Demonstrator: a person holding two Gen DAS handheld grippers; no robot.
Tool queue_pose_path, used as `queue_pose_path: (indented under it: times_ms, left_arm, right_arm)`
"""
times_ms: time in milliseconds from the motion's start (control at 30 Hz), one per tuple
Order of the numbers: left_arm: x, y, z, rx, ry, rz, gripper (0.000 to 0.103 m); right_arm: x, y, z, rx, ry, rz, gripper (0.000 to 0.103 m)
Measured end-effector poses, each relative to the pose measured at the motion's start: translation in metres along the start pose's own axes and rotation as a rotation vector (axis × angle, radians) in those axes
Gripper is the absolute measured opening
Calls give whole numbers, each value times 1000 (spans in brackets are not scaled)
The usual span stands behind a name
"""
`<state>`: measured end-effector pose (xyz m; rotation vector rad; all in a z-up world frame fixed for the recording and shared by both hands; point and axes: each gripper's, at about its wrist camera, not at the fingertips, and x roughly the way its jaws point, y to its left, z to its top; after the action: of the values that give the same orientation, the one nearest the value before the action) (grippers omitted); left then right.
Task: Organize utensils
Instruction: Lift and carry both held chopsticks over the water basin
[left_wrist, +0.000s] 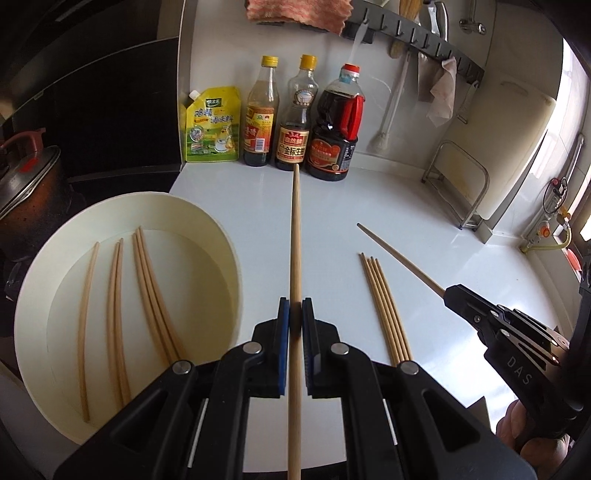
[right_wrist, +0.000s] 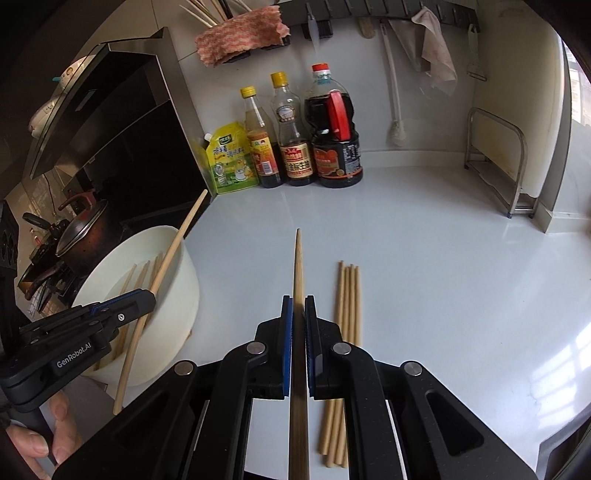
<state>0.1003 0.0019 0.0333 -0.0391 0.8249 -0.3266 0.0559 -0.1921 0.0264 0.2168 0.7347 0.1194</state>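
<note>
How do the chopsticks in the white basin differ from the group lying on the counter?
The chopsticks in the basin lie spread apart, in loose clusters; the counter chopsticks lie tight together, side by side and parallel. The basin set sits inside the white basin, on the left; the counter set rests on the bare countertop, to the right. Both are plain light wood, and no tool touches either.

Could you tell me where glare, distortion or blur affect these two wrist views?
Left wrist view: fisheye bends the bowl rim and the counter's back edge; daylight blows out the right edge. Right wrist view: window glare patches on the counter at lower right; the held chopstick blurs nearest the lens.
</note>
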Motion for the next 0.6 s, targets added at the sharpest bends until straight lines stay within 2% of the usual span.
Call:
queue_pose_path:
  times_ms: [367, 600]
  left_arm:
    - [-15, 74, 7, -68, -35, 62, 8]
    - [-17, 119, 9, -121, -51, 107, 8]
  right_arm:
    - [26, 87, 26, -98, 5, 96, 6]
    - [44, 126, 33, -148, 23, 134, 6]
